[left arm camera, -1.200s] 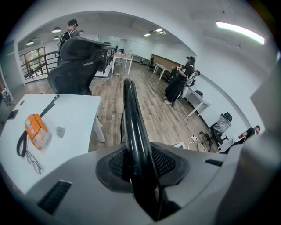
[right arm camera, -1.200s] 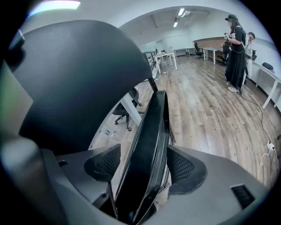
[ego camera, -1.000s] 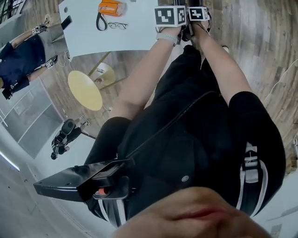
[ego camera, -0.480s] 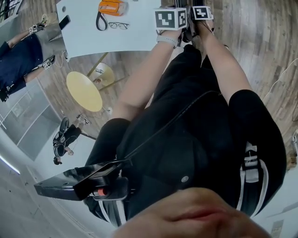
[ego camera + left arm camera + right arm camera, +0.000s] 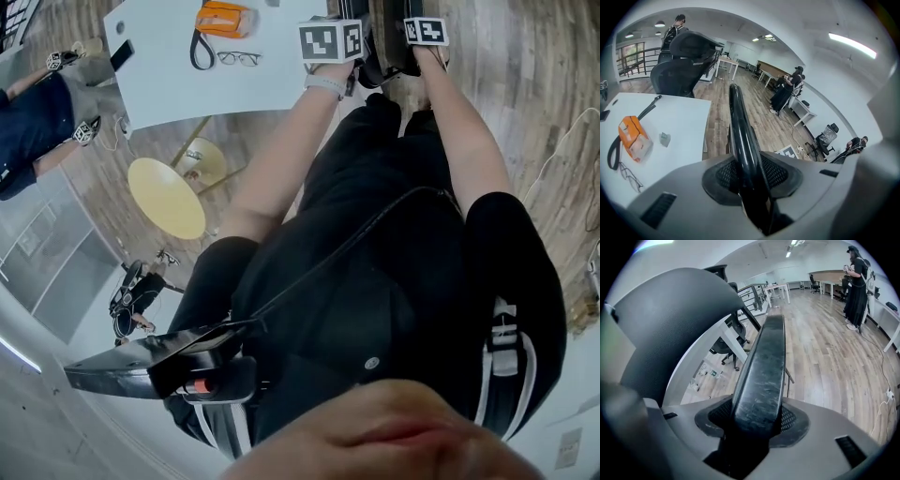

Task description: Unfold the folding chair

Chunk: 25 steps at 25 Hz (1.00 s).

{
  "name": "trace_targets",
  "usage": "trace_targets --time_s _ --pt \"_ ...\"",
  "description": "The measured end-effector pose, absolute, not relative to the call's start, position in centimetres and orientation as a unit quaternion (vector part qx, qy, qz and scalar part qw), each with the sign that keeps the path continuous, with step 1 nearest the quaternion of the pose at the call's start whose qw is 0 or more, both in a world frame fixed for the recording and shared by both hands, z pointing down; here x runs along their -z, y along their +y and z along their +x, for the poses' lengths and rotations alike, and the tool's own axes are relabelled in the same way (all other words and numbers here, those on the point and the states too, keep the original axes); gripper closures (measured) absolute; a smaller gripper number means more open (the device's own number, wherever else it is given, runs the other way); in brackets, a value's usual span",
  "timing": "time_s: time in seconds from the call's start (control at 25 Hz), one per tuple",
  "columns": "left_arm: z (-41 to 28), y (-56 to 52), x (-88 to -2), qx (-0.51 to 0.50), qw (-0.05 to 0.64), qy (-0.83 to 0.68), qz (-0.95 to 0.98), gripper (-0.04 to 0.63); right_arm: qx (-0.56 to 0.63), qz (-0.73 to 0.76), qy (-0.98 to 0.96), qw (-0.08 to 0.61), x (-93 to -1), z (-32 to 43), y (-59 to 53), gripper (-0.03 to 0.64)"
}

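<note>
The folding chair shows as dark parts between my hands at the top of the head view (image 5: 378,62). My left gripper (image 5: 752,176) is shut on a glossy black tube of the chair frame (image 5: 740,131), which runs up and away between the pads. My right gripper (image 5: 757,420) is shut on a flat, scuffed black slab of the chair (image 5: 764,362); its jaws have just been closing onto it. In the head view only the marker cubes of the left gripper (image 5: 330,41) and right gripper (image 5: 427,31) show, with both arms stretched forward.
A white table (image 5: 159,80) at the left carries an orange case (image 5: 225,16), glasses (image 5: 237,58) and a phone (image 5: 120,54). A yellow round stool (image 5: 167,197) stands below it. Office chairs (image 5: 682,61) and standing people (image 5: 785,93) are farther off. A grey chair back (image 5: 670,319) is close on the right gripper's left.
In the head view the two marker cubes have drawn apart: the left one shifted left and slightly down, the right one shifted right. Table and stool slid a little leftward.
</note>
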<state>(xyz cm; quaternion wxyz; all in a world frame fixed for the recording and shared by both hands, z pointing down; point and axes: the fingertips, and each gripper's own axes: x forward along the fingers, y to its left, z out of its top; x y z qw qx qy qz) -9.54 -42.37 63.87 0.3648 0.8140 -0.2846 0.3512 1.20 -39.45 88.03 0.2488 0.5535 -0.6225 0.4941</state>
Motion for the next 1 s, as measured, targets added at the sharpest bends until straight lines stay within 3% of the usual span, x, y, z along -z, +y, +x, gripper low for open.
trace_targets --time_s 0.28,1.0 --pt "-11.4 -43.0 -65.1 -0.350 0.389 -0.289 0.802 0.502 -0.516 0.525 -0.643 0.211 -88.5 4.1 -38.1 0.394" --pt "-8.5 -41.4 -67.8 -0.346 0.407 -0.273 0.800 0.502 -0.570 0.453 -0.680 0.092 -93.0 15.5 -32.5 0.394"
